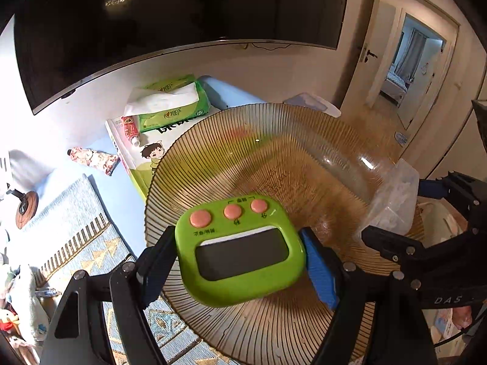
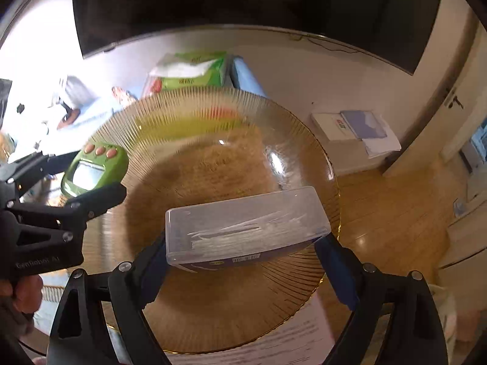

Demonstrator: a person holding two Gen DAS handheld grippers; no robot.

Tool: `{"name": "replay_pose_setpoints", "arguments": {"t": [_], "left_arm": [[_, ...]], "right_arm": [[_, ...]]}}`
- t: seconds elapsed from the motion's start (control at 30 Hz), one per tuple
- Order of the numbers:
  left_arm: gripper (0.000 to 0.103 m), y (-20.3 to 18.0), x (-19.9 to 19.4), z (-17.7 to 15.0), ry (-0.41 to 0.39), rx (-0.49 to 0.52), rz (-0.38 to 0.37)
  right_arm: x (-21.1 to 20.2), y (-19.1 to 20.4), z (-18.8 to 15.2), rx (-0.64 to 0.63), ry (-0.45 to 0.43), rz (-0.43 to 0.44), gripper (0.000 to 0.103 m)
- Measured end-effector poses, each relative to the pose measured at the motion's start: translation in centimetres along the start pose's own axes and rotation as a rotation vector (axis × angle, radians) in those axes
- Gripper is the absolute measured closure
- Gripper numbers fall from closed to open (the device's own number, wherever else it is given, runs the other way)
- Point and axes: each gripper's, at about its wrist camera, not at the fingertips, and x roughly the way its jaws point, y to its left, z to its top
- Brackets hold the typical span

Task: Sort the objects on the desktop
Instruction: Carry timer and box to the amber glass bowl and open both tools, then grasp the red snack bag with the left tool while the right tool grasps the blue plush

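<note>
My left gripper (image 1: 239, 261) is shut on a green digital timer (image 1: 240, 252) with three pink buttons, held above the left part of a ribbed amber glass plate (image 1: 304, 140). My right gripper (image 2: 243, 237) is shut on a clear plastic box (image 2: 243, 225) of white sticks, held above the same plate (image 2: 213, 304). In the left wrist view the box (image 1: 392, 200) and the right gripper (image 1: 395, 243) show at the right. In the right wrist view the timer (image 2: 91, 170) and the left gripper (image 2: 91, 179) show at the left.
Behind the plate lie a green tissue pack (image 1: 170, 103), a red tube (image 1: 131, 129) and a picture book (image 1: 143, 155) on the blue table. A patterned mat (image 1: 76, 237) lies at the left. A dark TV (image 1: 152, 15) hangs on the wall. Boxes (image 2: 356, 130) lie on the floor.
</note>
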Motion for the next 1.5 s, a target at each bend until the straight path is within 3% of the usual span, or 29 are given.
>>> {"name": "replay_pose_setpoints", "arguments": {"t": [0.33, 0.77, 0.97, 1.17, 1.27, 1.43, 1.5], "left_arm": [[0.025, -0.9, 0.4, -0.9, 0.024, 0.02, -0.006], [0.02, 1.3, -5.5, -3.7, -0.015, -0.026, 0.016], [0.02, 6.1, -8.4, -7.1, 0.015, -0.126, 0.053], [0.02, 12.5, -11.1, -11.0, 0.052, -0.261, 0.133], [0.02, 15.8, -12.7, -13.2, 0.054, -0.331, 0.177], [0.02, 21.3, -14.6, -17.5, 0.088, -0.459, 0.242], [0.02, 23.4, -15.6, -19.6, 0.099, -0.506, 0.277]], "right_arm": [[0.9, -0.6, -0.3, 0.002, 0.031, 0.027, 0.014], [-0.8, -0.1, -0.5, 0.065, 0.001, 0.037, 0.013], [-1.0, 1.3, -0.5, 0.066, 0.037, 0.001, 0.013], [1.7, 2.8, 0.7, 0.141, 0.233, 0.186, 0.013], [3.5, 3.4, 0.7, 0.2, 0.351, 0.211, 0.013], [3.8, 4.2, 1.2, 0.236, 0.397, 0.188, 0.014], [2.8, 4.3, 1.5, 0.276, 0.363, 0.193, 0.014]]}}
